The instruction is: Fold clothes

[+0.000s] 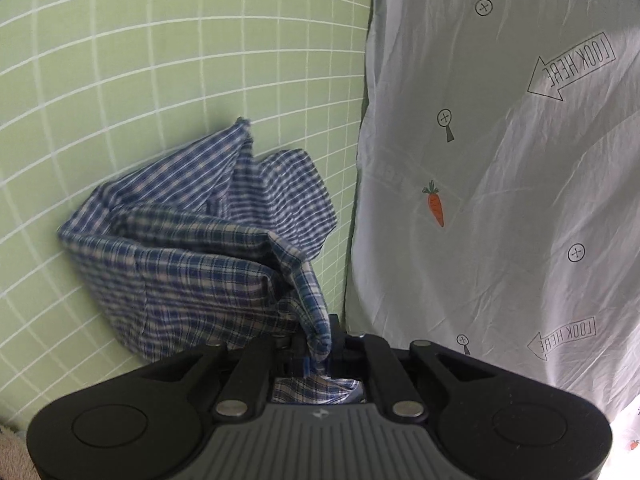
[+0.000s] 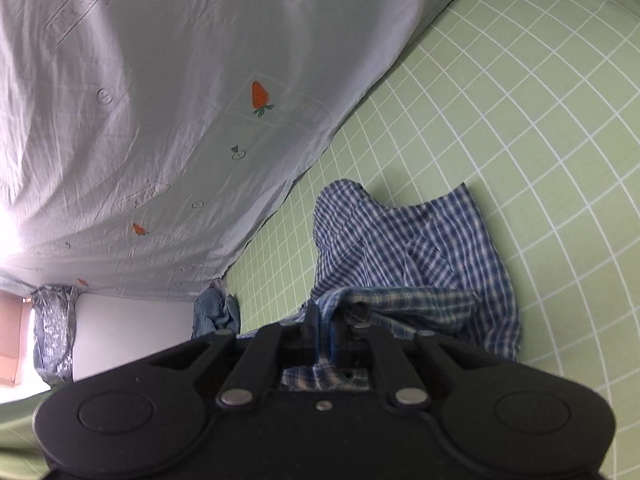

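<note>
Both my tongs were clamped on the blue plaid garment.

My left gripper pinched a bunched edge of the plaid garment between nearly closed jaws, and my right gripper nipped another edge of it just as narrowly. The rest of the cloth trailed crumpled on the green grid sheet, just beside the pale carrot-print sheet. Beyond that, near the carrot sheet's far corner, sat a small blue denim bundle.
</note>
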Demonstrator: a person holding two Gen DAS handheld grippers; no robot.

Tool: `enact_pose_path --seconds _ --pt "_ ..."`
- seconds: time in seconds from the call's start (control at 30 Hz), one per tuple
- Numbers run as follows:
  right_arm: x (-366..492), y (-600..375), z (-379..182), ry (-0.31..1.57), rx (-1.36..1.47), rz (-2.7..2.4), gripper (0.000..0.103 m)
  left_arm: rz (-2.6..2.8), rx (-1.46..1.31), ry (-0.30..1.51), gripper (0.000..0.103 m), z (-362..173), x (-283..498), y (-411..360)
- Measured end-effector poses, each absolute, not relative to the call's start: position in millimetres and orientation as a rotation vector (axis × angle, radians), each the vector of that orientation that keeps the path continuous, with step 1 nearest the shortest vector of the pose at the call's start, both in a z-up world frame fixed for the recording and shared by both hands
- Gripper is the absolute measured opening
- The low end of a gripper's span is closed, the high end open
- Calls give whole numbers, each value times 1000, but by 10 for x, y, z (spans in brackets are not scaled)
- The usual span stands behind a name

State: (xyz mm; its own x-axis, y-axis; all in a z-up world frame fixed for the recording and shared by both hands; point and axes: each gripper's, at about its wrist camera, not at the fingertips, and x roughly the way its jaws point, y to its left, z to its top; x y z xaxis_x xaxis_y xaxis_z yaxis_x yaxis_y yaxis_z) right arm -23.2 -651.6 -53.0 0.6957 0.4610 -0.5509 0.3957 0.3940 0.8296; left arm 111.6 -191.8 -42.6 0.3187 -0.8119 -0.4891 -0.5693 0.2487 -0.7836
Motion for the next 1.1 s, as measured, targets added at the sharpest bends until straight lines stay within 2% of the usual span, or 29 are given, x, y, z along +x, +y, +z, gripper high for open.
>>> enact_pose_path --seconds 0.07,0.1,0.13,0.17,0.2,0.3,0.37,0.43,0.63,0.9,1.1 --pt "32 -6667 -660 861 1230 18 16 -310 -1312 1303 24 -431 1427 -2061" --pt "148 -6715 -677 842 1208 -8 32 -288 -1259 1280 39 -434 1528 -2103" --pt "264 -6764 -694 824 1186 -33 51 -263 -1206 1257 49 -436 1625 -2143" --pt "375 -6808 -708 806 1159 -59 57 -238 -1154 1234 67 -438 1722 -2183" --pt "448 -6804 -691 804 1099 -85 62 -229 -1106 1215 76 -444 1768 -2209" --pt "613 -6759 -652 801 916 -154 72 -210 -933 1189 78 -479 1856 -2290" --pt "623 -6682 -666 809 810 -159 72 -200 -772 1211 81 -528 1859 -2354" --pt "613 -6562 -715 837 724 -145 78 -189 -607 1237 83 -592 1831 -2407" --pt "514 -6222 -1059 954 537 -150 80 -259 -169 1266 84 -831 1609 -2616" --pt "340 -6122 -1386 994 601 -195 88 -288 -193 1292 86 -1044 1473 -2643" --pt "339 -6103 -1479 975 659 -205 89 -301 -198 1307 87 -1126 1519 -2684"
